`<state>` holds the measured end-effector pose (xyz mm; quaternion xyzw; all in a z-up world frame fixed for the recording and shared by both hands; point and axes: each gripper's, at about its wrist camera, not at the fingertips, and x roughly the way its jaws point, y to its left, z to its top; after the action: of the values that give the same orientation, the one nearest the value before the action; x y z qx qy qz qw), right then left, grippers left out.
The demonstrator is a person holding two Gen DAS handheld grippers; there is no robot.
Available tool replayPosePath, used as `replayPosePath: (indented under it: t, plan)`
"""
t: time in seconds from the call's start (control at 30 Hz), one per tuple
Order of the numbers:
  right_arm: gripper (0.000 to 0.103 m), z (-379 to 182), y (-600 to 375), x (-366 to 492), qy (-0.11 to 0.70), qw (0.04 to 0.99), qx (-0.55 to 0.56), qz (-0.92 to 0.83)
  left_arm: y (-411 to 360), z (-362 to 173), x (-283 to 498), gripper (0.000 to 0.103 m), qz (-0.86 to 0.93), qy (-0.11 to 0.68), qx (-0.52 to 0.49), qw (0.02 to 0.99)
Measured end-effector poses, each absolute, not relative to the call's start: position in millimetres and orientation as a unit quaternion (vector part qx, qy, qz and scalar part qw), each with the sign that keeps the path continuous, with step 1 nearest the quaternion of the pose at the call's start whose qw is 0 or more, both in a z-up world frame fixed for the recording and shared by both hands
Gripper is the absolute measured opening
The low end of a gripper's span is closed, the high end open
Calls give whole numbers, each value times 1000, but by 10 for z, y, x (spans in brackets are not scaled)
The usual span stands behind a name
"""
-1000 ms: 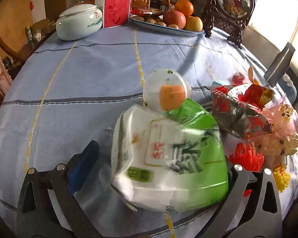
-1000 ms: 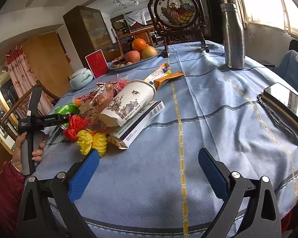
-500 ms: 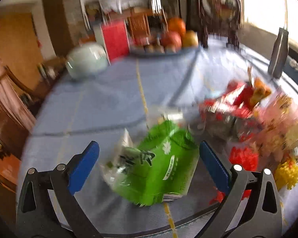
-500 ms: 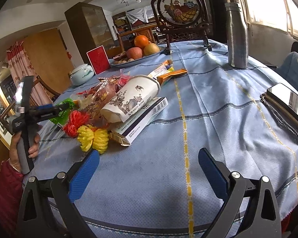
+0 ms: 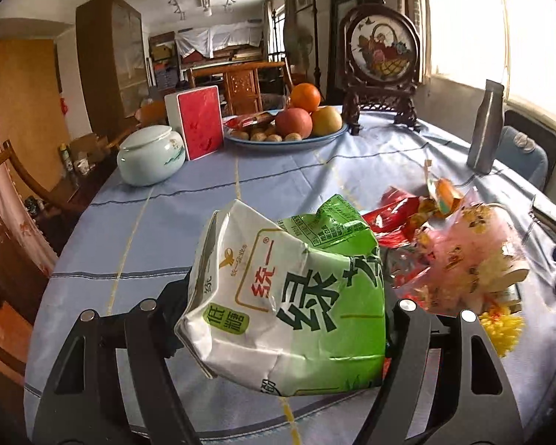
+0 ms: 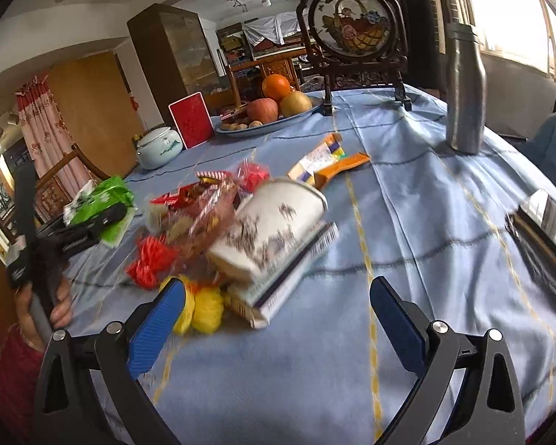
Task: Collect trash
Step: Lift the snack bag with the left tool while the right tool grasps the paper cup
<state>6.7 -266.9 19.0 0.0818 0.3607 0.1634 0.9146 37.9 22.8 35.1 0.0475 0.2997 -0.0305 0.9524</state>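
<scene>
The left gripper [image 5: 285,319] is closing on the green carton [image 5: 296,296], while the open, empty right gripper [image 6: 278,311] points at the trash pile [image 6: 241,230] just ahead.

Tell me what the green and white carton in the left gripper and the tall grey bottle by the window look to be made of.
The green and white carton looks like coated paperboard with a glossy print: it is creased and dented, with shiny highlights. It sits between the closing jaws of the left gripper. The tall grey bottle looks like brushed metal, probably steel: dull silver sheen, no label.
</scene>
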Motion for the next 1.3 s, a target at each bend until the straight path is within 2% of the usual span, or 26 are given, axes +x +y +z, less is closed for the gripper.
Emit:
replayPosePath:
  t: [0.1, 0.2, 0.23, 0.27, 0.3, 0.53, 0.57, 0.63, 0.73, 0.77, 0.8, 0.83, 0.87, 0.97, 1.03, 1.3]
  plan:
    - [95, 136, -2536, 297, 387, 907, 74, 152, 249, 350, 382, 73, -41, 304, 32, 951]
    - [83, 62, -2355, 496, 415, 893, 68, 158, 275, 330, 360, 73, -46, 310, 21, 949]
    - [75, 57, -2311, 525, 416, 893, 65, 160, 282, 321, 336, 73, -47, 312, 19, 949]
    - [55, 65, -2250, 541, 412, 894, 58, 167, 295, 311, 328, 73, -48, 315, 16, 948]
    - [40, 75, -2211, 523, 405, 897, 53, 169, 300, 304, 332, 73, -49, 318, 14, 947]
    - [40, 294, -2495, 174, 329, 924, 87, 174, 365, 338, 292, 73, -55, 312, -2, 949]
    - [28, 321, -2559, 128, 321, 927, 90, 171, 388, 354, 278, 73, -58, 308, -7, 950]
    - [18, 327, -2698, 63, 321, 927, 98, 168, 413, 370, 260, 73, -60, 304, -15, 951]
    - [20, 235, -2835, 87, 352, 917, 100, 159, 480, 370, 235, 73, -65, 304, -39, 950]
    - [24, 199, -2866, 85, 358, 915, 103, 154, 492, 363, 233, 73, -68, 307, -45, 948]
    - [32, 148, -2935, 77, 366, 911, 116, 153, 492, 356, 241, 73, -68, 309, -48, 948]
    - [53, 107, -2989, 64, 370, 908, 129, 149, 491, 350, 241, 73, -66, 309, -49, 947]
    - [66, 80, -3043, 44, 371, 908, 138, 141, 494, 340, 253, 73, -64, 311, -50, 947]
    - [80, 45, -3162, -3, 373, 907, 151, 124, 473, 309, 281, 73, -61, 319, -50, 944]
    - [87, 24, -3249, -3, 375, 905, 165, 115, 457, 295, 283, 73, -59, 322, -47, 944]
    - [87, -269, -3292, 181, 423, 874, 216, 105, 393, 260, 285, 73, -59, 327, -29, 943]
